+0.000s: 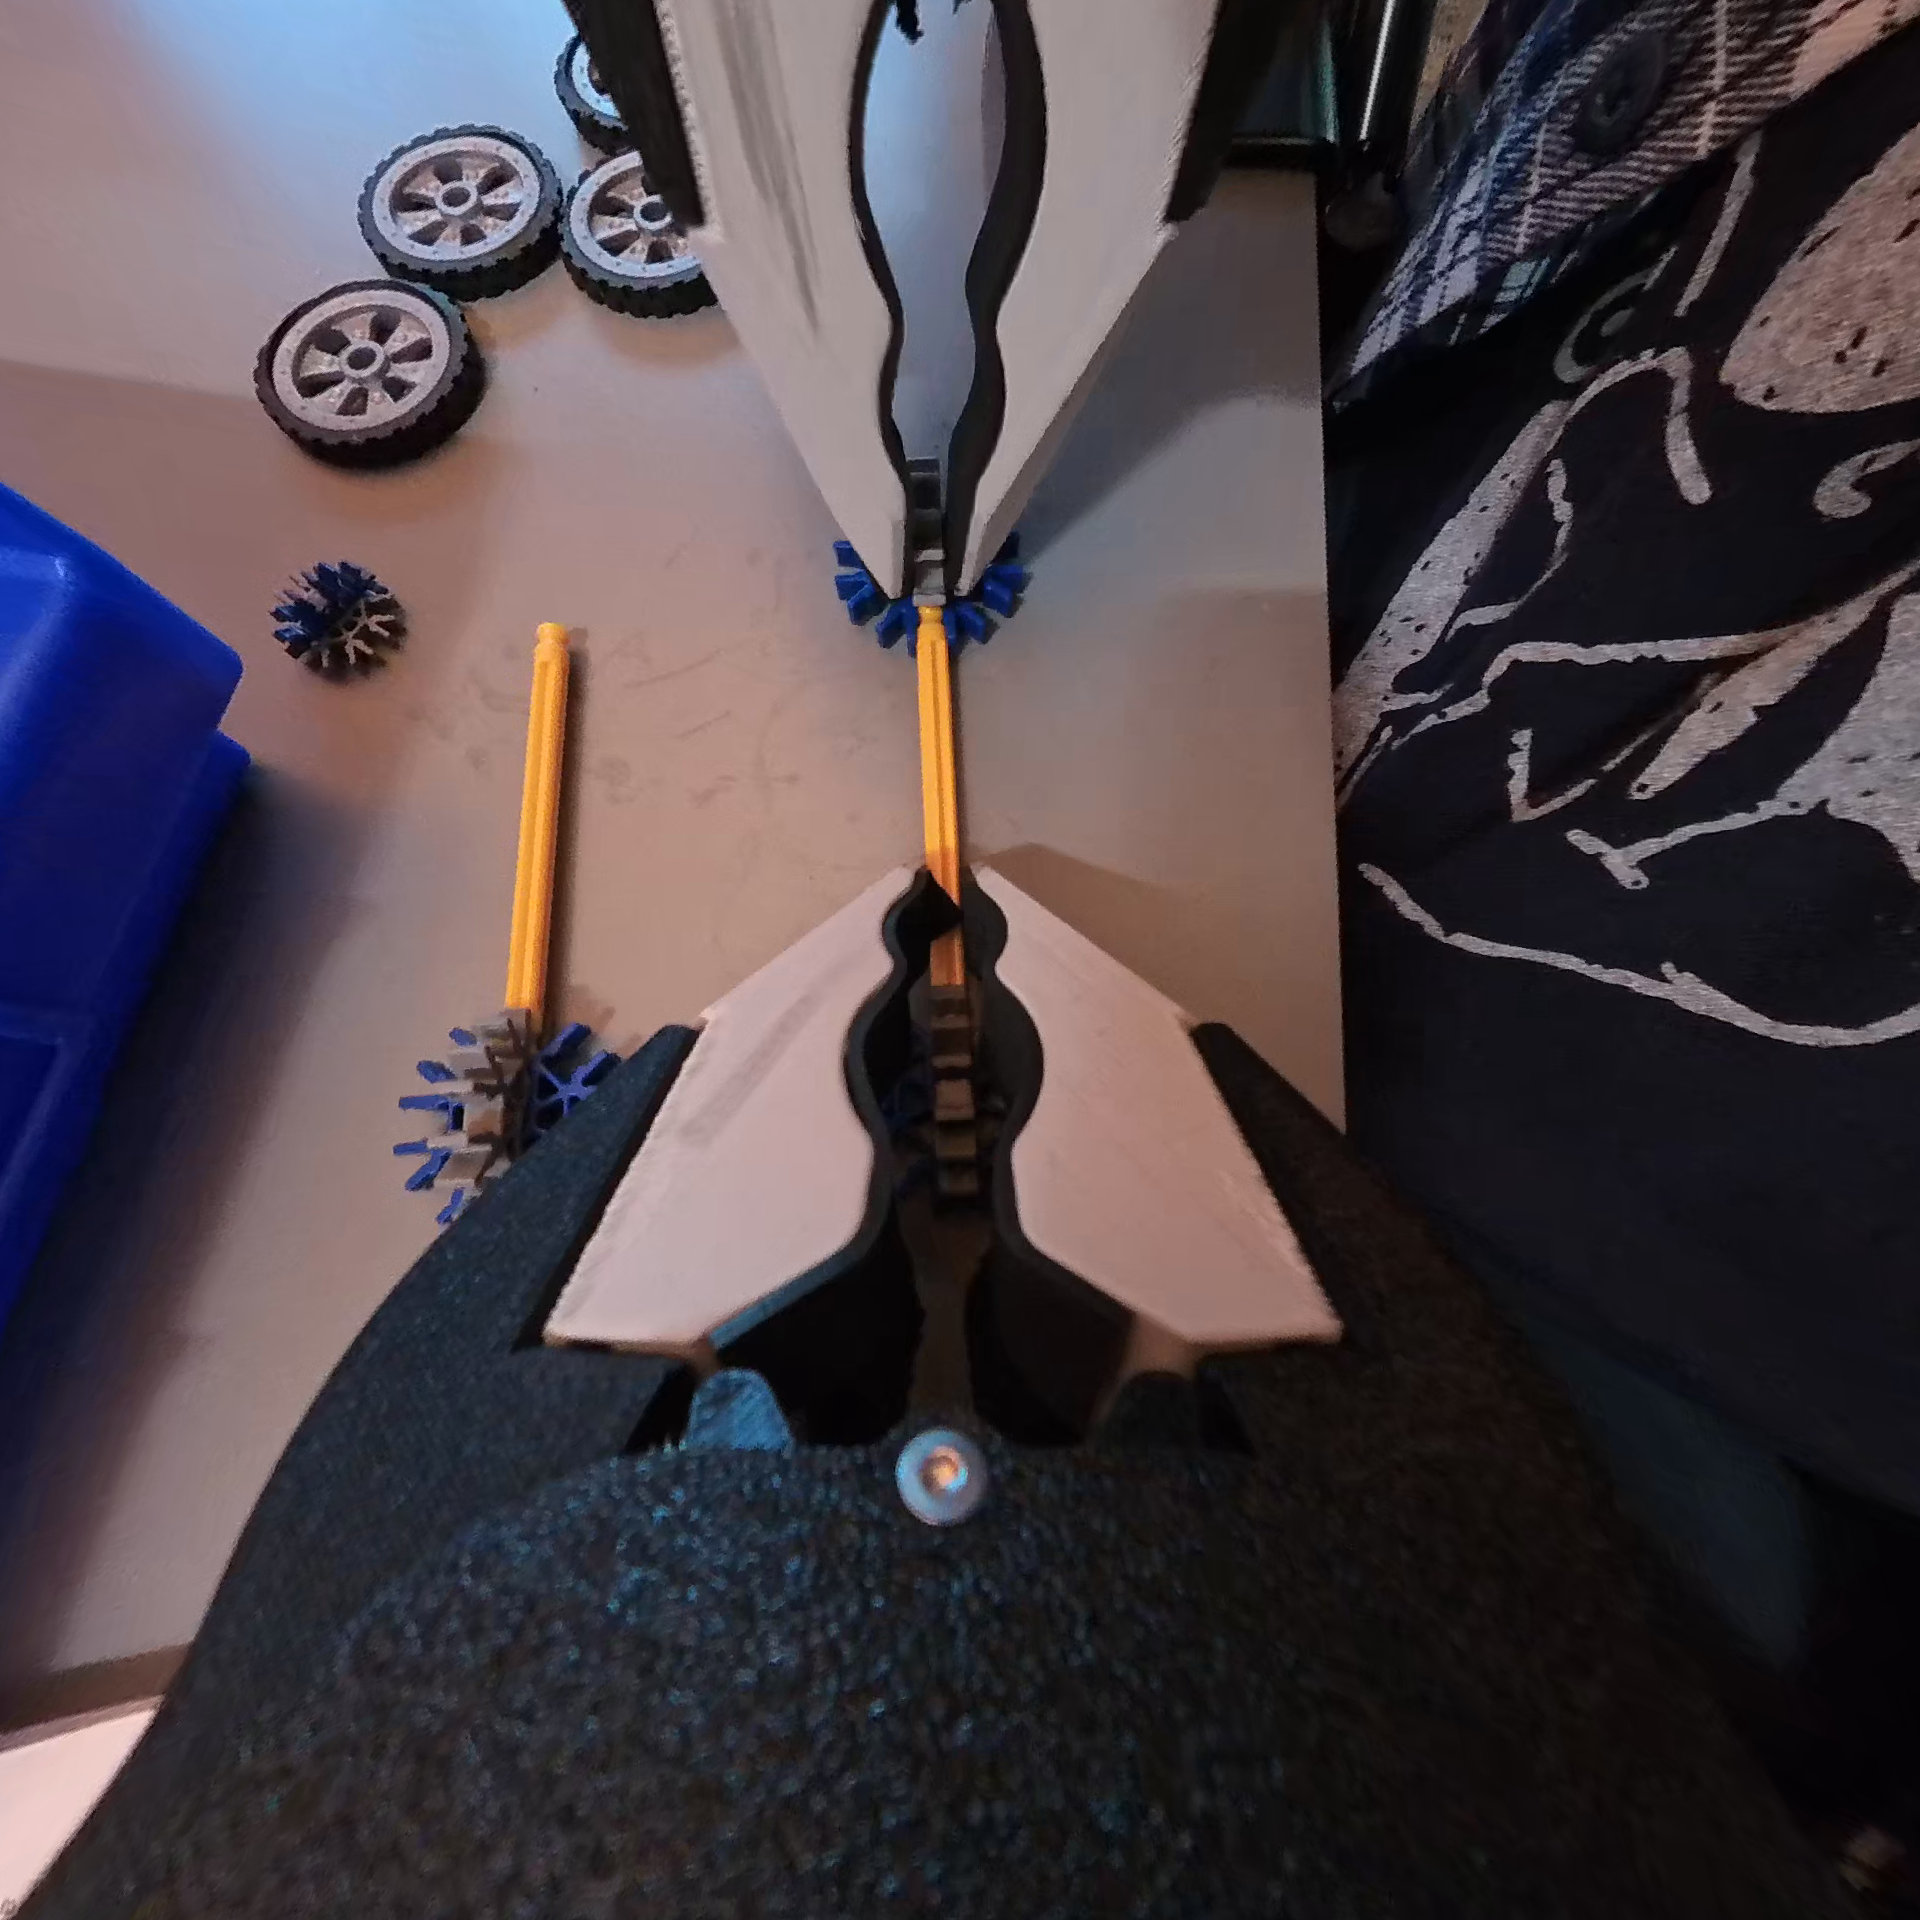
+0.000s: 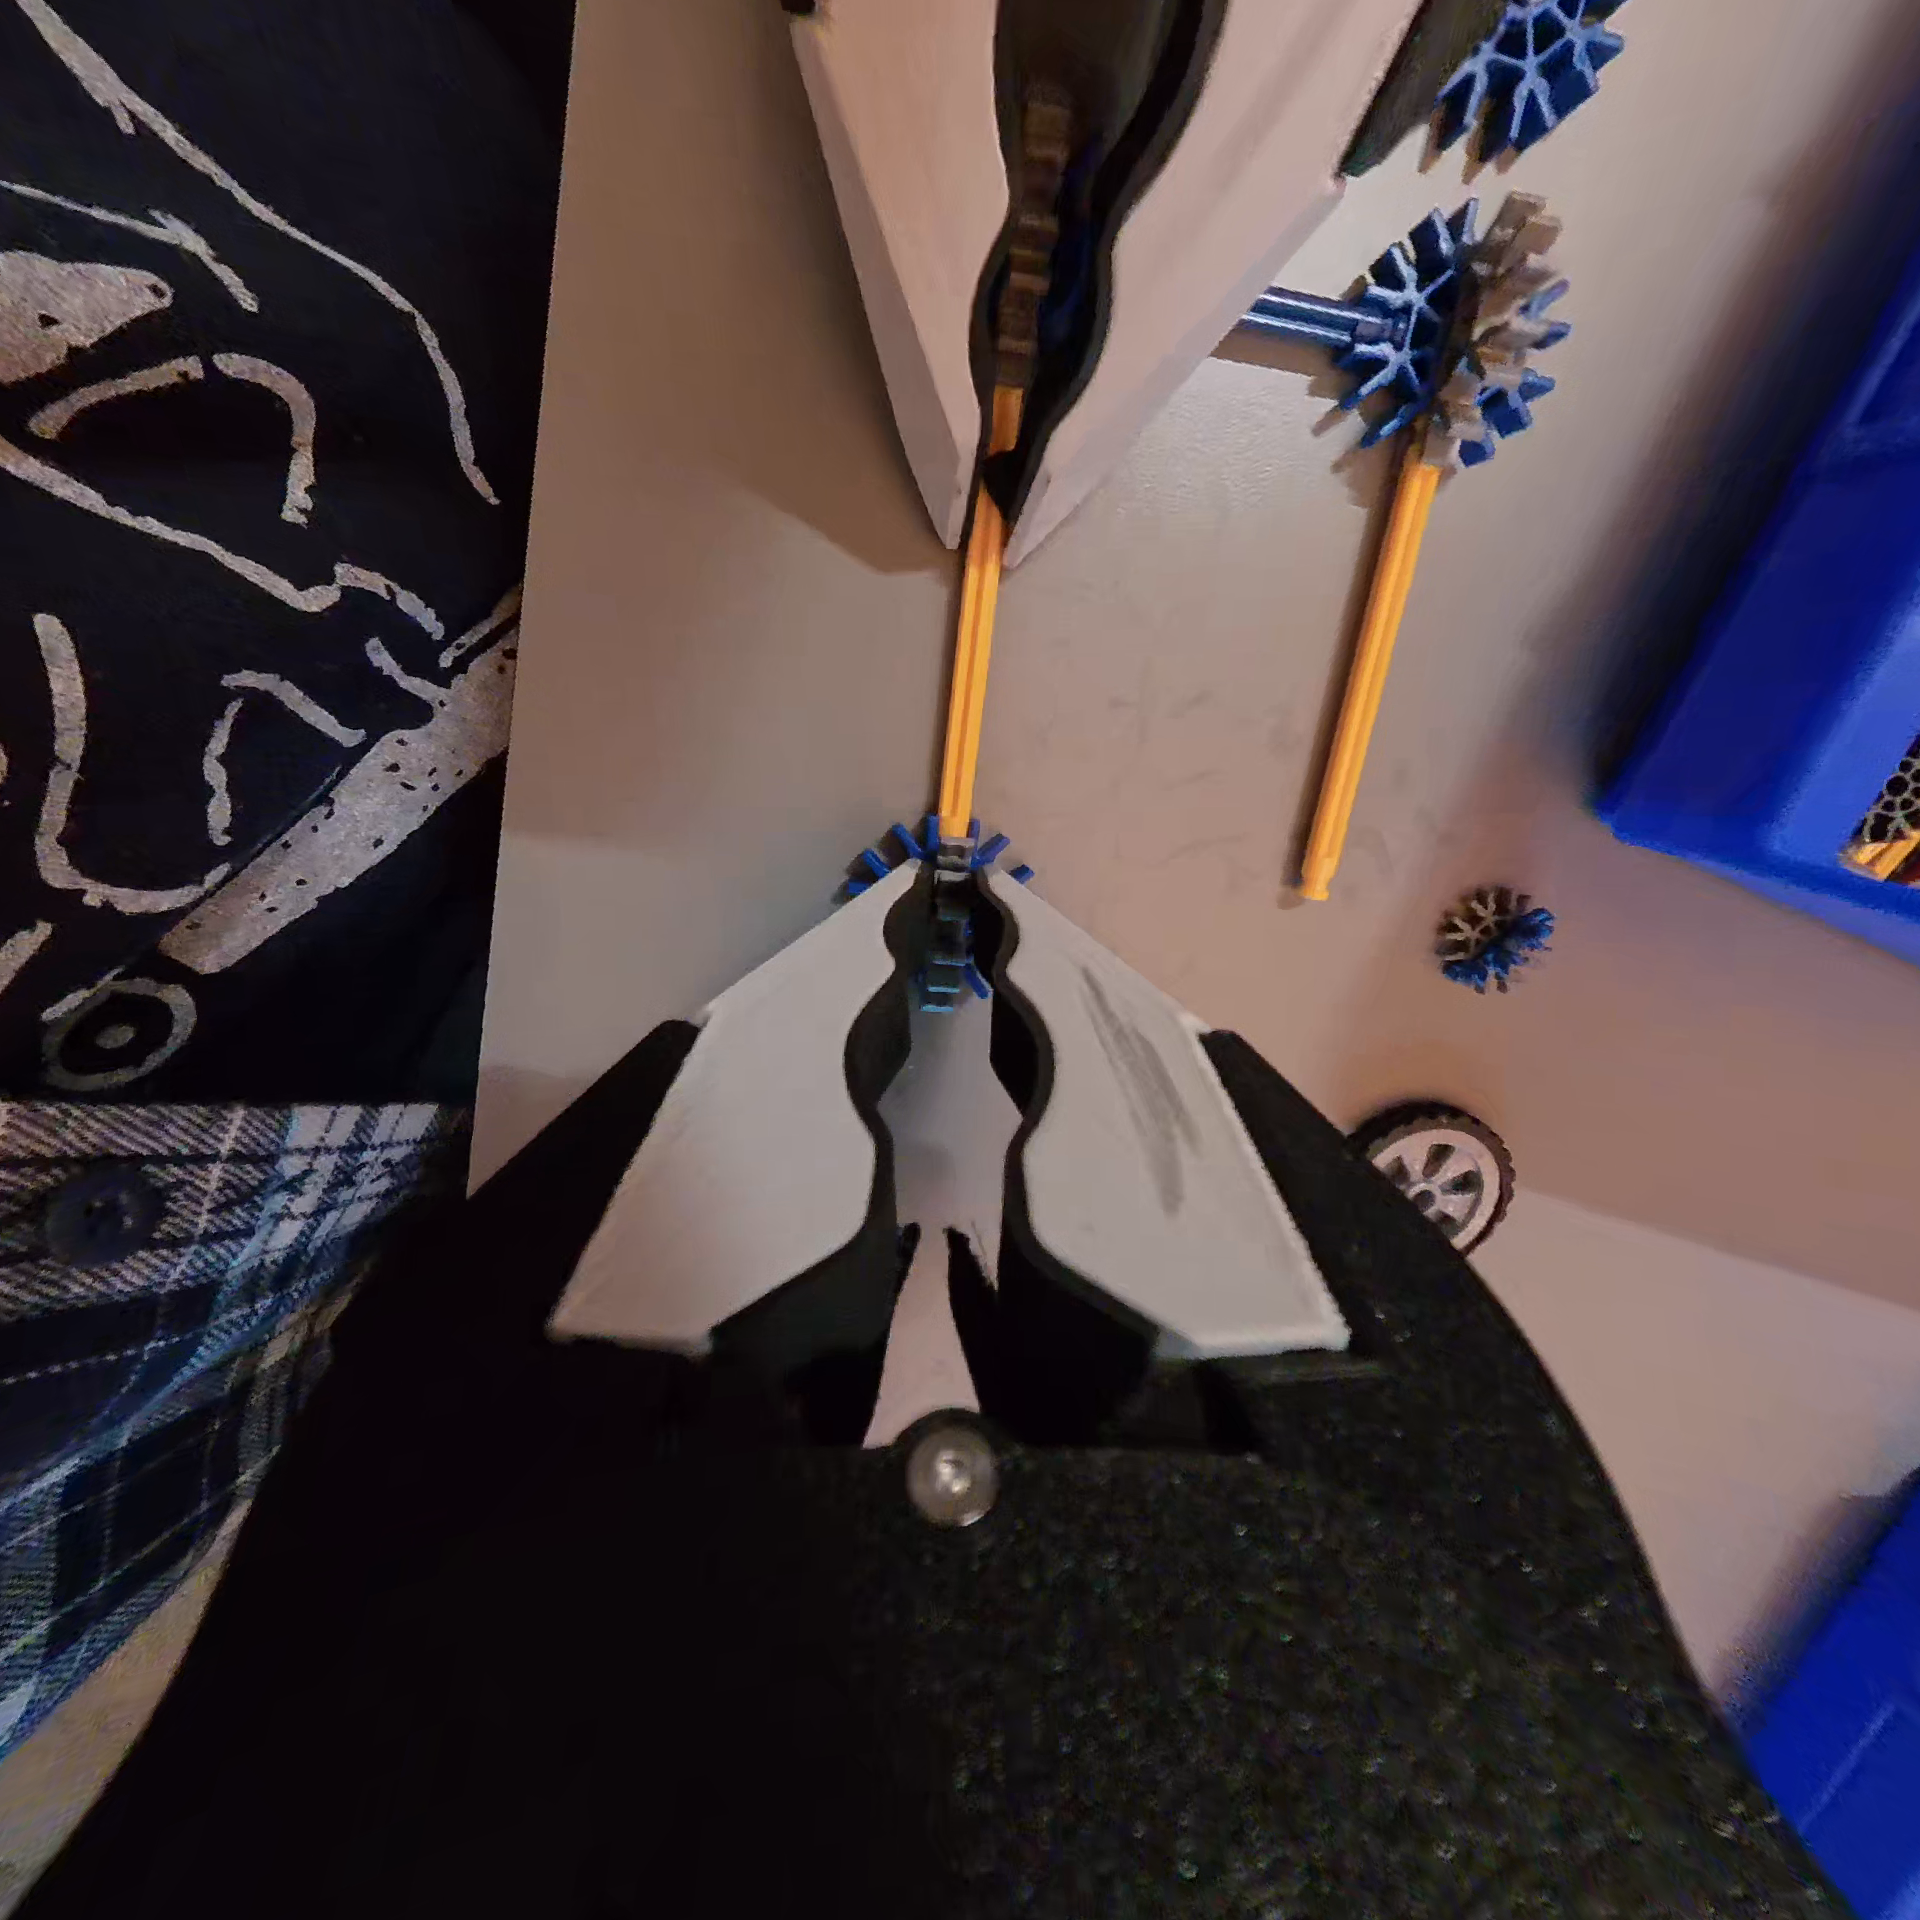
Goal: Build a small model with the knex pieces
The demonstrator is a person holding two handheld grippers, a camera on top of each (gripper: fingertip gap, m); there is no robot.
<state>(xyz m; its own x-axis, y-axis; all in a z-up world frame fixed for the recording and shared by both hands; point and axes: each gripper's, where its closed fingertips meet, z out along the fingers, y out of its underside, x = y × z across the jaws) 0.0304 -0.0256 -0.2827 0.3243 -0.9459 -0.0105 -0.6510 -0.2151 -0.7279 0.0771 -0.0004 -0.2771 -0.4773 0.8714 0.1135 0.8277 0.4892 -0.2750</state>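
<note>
My left gripper [image 1: 945, 883] is shut on a yellow rod [image 1: 935, 738]. A dark toothed connector sits on the rod's near end, between the fingers. The rod points straight at my right gripper [image 1: 930, 582], which is shut on a blue and grey snowflake connector [image 1: 883, 603]. The rod's tip touches that connector. In the right wrist view, my right gripper [image 2: 951, 883] pinches the connector [image 2: 940, 977]. The rod [image 2: 971, 686] runs up from it into my left gripper [image 2: 982, 530]. Both are held just above the beige table [image 1: 1143, 727], near its edge.
A second yellow rod [image 1: 535, 821] with a blue and grey connector cluster [image 1: 478, 1112] lies to the left. A loose blue and grey connector [image 1: 338, 618] and three grey wheels [image 1: 457, 213] lie beyond. A blue bin [image 1: 94, 779] stands left. A person's dark printed shirt [image 1: 1662, 727] is beside the table edge. The gap from one gripper's tips to the other's is roughly 6 centimeters.
</note>
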